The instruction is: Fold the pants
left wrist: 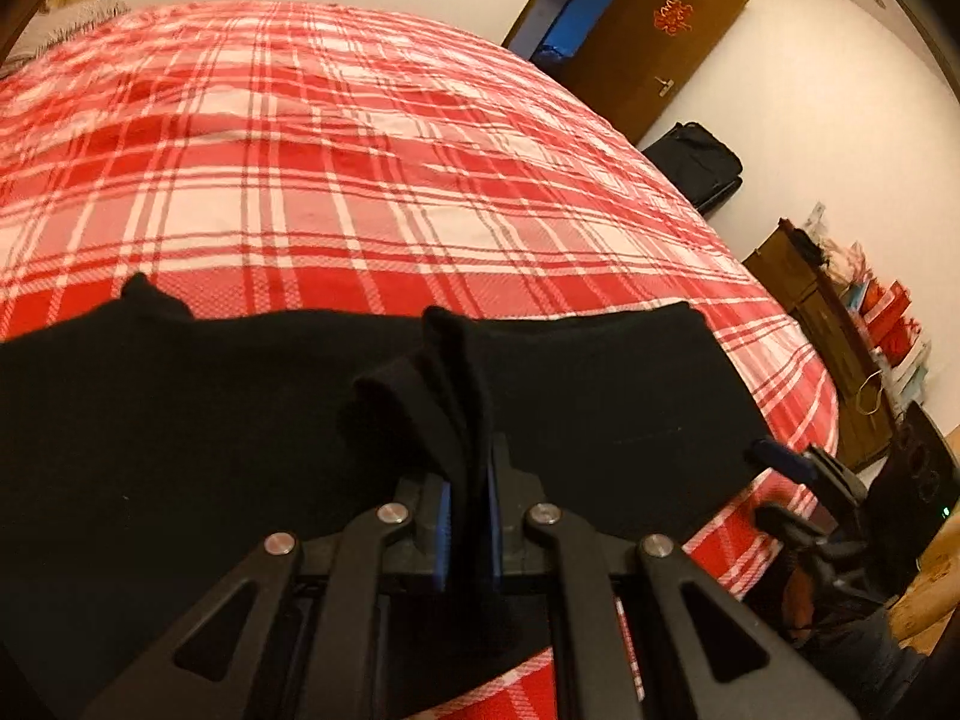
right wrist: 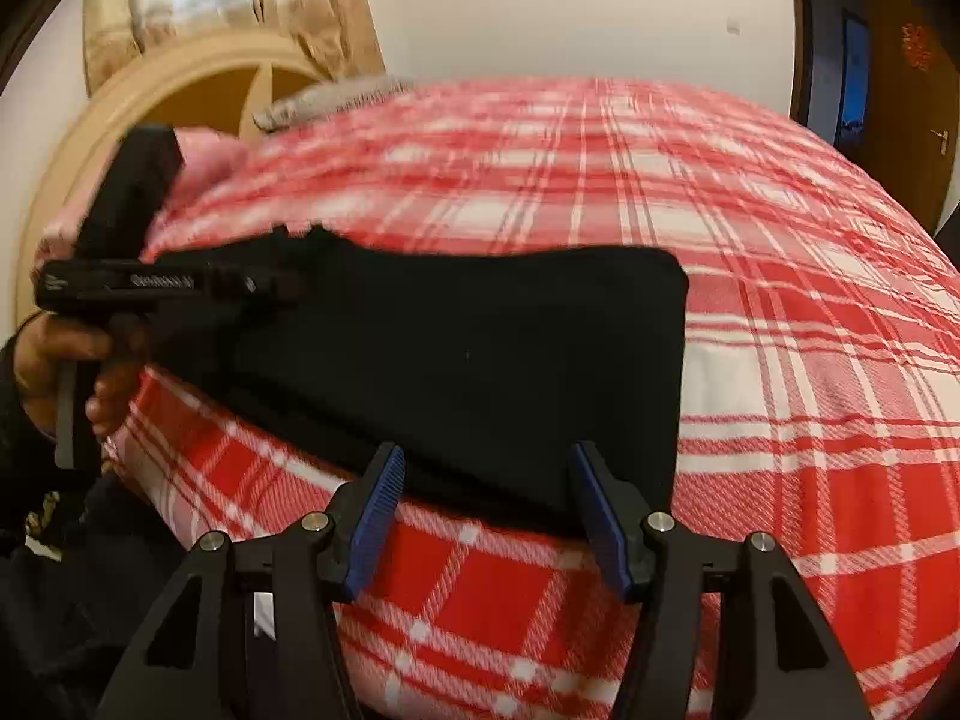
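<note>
The black pants [right wrist: 468,360] are laid in a folded band near the edge of the plaid bed [left wrist: 372,180], a bunched fold being pinched tight in the left gripper [left wrist: 468,516], apparently for carrying over, while the right gripper [right wrist: 486,516] is held wide open beside the hem

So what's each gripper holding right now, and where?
Left gripper pinches a bunched fold of the black pants at their near edge. Right gripper is open, holding nothing.
</note>
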Motion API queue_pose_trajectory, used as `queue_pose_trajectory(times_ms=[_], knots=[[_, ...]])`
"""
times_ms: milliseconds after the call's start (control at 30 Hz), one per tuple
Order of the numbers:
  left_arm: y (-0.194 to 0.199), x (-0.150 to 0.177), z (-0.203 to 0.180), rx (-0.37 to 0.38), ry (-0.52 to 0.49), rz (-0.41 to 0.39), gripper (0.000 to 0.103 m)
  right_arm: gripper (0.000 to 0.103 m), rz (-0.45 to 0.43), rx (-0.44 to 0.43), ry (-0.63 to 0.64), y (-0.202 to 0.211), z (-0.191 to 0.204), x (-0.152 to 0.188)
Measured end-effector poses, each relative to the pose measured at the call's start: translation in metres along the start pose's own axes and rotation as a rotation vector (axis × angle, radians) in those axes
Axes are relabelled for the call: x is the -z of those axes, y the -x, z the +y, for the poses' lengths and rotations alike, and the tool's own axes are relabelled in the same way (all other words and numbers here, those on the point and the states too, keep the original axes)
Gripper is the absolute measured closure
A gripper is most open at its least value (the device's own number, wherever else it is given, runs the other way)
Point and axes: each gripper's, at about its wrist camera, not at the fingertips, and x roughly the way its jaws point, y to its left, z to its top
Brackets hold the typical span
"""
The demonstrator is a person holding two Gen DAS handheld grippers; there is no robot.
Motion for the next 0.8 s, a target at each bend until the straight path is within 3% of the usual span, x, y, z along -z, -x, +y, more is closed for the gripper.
queue_pose_trajectory(times_ms=[133,233,300,367,467,667,800], knots=[[-0.001,0.004,-0.006,-0.027,-0.036,-0.013,0.087,0.044,0.006,0.001,-0.043,0.013,-0.006,-0.008],[0.008,0.007,-0.01,-0.039,-0.055,-0.04,0.066,0.044,-0.056,0.004,-0.035,0.025,-0.002,-0.02],[0.015,0.01,-0.012,-0.069,-0.082,-0.07,0.042,0.044,-0.064,-0.003,-0.021,0.021,0.0,-0.029],[0.018,0.013,-0.014,-0.121,-0.122,-0.09,0.039,0.044,-0.046,0.019,-0.03,0.007,-0.005,-0.036],[0.008,0.015,-0.007,-0.189,-0.141,-0.058,0.037,0.044,0.052,0.049,-0.101,-0.02,-0.022,-0.035],[0.0,0.012,-0.004,-0.215,-0.138,-0.063,0.034,0.044,0.0,0.087,-0.013,-0.006,0.0,-0.04],[0.008,0.016,-0.006,-0.233,-0.156,-0.07,0.028,0.044,-0.019,0.013,0.0,-0.011,0.022,-0.056]])
